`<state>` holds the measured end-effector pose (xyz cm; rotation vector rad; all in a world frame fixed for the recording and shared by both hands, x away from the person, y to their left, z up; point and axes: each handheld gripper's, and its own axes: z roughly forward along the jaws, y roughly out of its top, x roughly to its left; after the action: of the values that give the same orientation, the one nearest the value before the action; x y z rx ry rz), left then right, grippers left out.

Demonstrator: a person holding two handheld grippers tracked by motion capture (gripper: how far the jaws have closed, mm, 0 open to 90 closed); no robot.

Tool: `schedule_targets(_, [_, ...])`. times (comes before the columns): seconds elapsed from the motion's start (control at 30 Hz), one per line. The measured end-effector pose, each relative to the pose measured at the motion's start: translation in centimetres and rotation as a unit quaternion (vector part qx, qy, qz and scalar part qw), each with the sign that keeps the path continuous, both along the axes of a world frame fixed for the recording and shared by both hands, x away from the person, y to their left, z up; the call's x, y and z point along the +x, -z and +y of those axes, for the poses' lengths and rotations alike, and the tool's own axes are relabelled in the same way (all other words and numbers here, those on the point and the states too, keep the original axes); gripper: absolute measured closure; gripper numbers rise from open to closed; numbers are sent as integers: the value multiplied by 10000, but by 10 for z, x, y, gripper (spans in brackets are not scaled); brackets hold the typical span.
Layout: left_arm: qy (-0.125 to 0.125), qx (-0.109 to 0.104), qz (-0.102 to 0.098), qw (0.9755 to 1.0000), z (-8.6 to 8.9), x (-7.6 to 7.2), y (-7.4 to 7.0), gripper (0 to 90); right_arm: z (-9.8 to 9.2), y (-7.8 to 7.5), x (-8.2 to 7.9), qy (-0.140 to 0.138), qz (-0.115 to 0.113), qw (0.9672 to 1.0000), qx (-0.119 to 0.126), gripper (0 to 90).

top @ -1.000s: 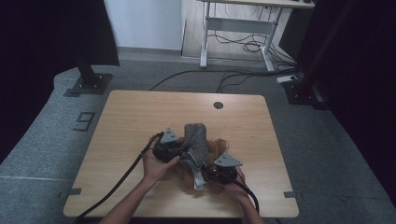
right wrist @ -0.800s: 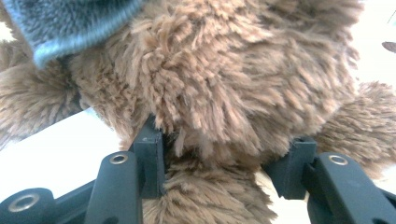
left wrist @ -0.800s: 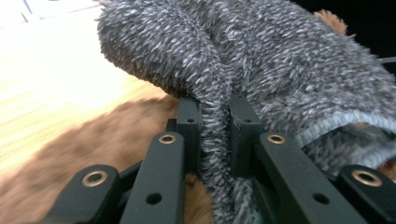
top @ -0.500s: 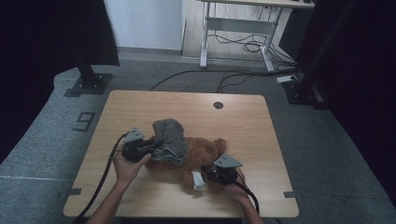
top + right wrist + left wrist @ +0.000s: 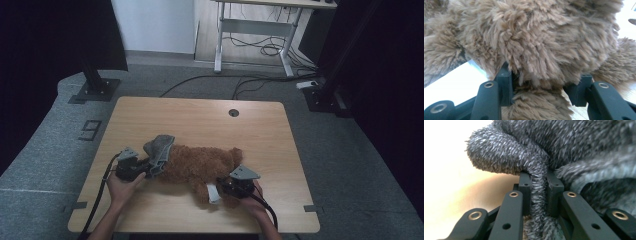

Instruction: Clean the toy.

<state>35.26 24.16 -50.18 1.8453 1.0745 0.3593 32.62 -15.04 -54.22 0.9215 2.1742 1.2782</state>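
A brown plush toy (image 5: 200, 167) lies on its side on the wooden table (image 5: 200, 117). A grey fuzzy cloth (image 5: 159, 150) bunches at the toy's left end. My left gripper (image 5: 145, 169) is at the left and shut on a fold of that cloth. In the left gripper view the grey cloth (image 5: 574, 145) is pinched tight in my left gripper (image 5: 539, 185). My right gripper (image 5: 227, 187) sits at the toy's lower right, beside a white tag (image 5: 213, 193). In the right gripper view my right gripper (image 5: 544, 85) is clamped on a thick fur limb of the plush toy (image 5: 536, 37).
A round cable hole (image 5: 233, 112) is near the table's far edge. Cables trail from both grippers over the near edge. Black stand bases (image 5: 95, 90) and floor cables (image 5: 260, 82) lie beyond the table, and a white desk frame (image 5: 250, 30) stands farther back.
My left gripper has moved left and slightly toward the near edge, dragging the grey cloth along the toy to its left end. The toy now lies stretched flat. My right gripper has stayed put.
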Motion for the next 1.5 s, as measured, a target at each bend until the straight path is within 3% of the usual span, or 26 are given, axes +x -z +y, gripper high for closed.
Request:
schedule_targets(0.07, [58,-66,-280,9996,-8,-4,-18,780,0,0,0,-11,-3,10000,-2,481])
schedule_targets(0.1, [58,-66,-280,9996,-8,-4,-18,781,0,0,0,-11,-3,10000,-2,481])
schedule_targets(0.13, [187,-126,-541,9983,-21,-7,-34,781,0,0,0,-15,-4,10000,9,481])
schedule_targets(0.17, [187,-126,-541,9983,-21,-7,-34,781,0,0,0,-15,-4,10000,9,481])
schedule_targets(0.2, [394,-119,-737,9964,-39,-8,-49,780,1,0,0,-15,-21,10000,-15,481])
schedule_targets(0.27, [642,-90,-830,9944,-62,-6,-60,780,1,0,0,-11,-36,10000,-30,481])
schedule_targets(0.3, [751,-76,-838,9936,-74,-4,-63,780,1,0,0,-9,-34,10000,-29,481])
schedule_targets(0.33, [751,-76,-838,9936,-74,-4,-63,780,1,0,0,-13,-28,10000,-31,480])
schedule_targets(0.37, [992,-21,-799,9918,-98,2,-67,780,1,0,0,-16,-31,10000,-35,481])
schedule_targets(0.4, [1088,-31,-758,9912,-111,5,-67,780,1,0,0,-18,-31,10000,-35,480])
schedule_targets(0.43, [1088,-31,-758,9912,-111,5,-67,780,1,0,0,-18,-31,10000,-35,480])
schedule_targets(0.47, [1291,-62,-664,9894,-135,12,-69,780,0,0,0,-33,-28,10000,-37,481])
schedule_targets(0.57, [1566,-106,-595,9858,-166,17,-73,779,0,0,1,-51,-30,10000,-25,480])
schedule_targets(0.6, [1566,-106,-595,9858,-166,17,-73,779,0,0,1,-51,-30,10000,-25,480])
schedule_targets(0.63, [1675,-170,-478,9846,-182,21,-72,778,0,0,1,-52,-32,10000,-31,480])
schedule_targets(0.73, [1467,234,-279,9885,-196,28,-60,775,0,0,0,-51,-27,10000,-43,480])
schedule_targets(0.8, [1363,514,-155,9892,-195,33,-50,775,0,0,0,-58,-12,10000,-51,479])
schedule_targets(0.93, [1295,455,26,9905,-178,38,-45,775,1,1,-1,-74,11,10000,-56,479])
schedule_targets(0.97, [1295,455,26,9905,-178,38,-45,774,1,1,-1,-74,11,10000,-56,479])
schedule_targets(1.0, [1195,578,-16,9911,-168,37,-46,774,1,1,-1,-62,11,10000,-51,479])
schedule_targets(1.13, [975,680,-23,9929,-137,34,-46,774,1,1,-2,-38,-1,10000,-60,481])
schedule_targets(1.17, [975,680,-23,9929,-137,34,-46,774,1,1,-2,-38,-1,10000,-60,481])
schedule_targets(1.2, [869,585,4,9945,-119,32,-45,774,1,1,-2,-49,11,10000,-57,483])
schedule_targets(1.3, [747,378,38,9965,-93,28,-43,771,2,2,-3,-77,-1,9999,-75,493])
schedule_targets(1.5, [514,212,-110,9984,-65,18,-45,768,4,2,-5,-80,28,9999,-92,496])
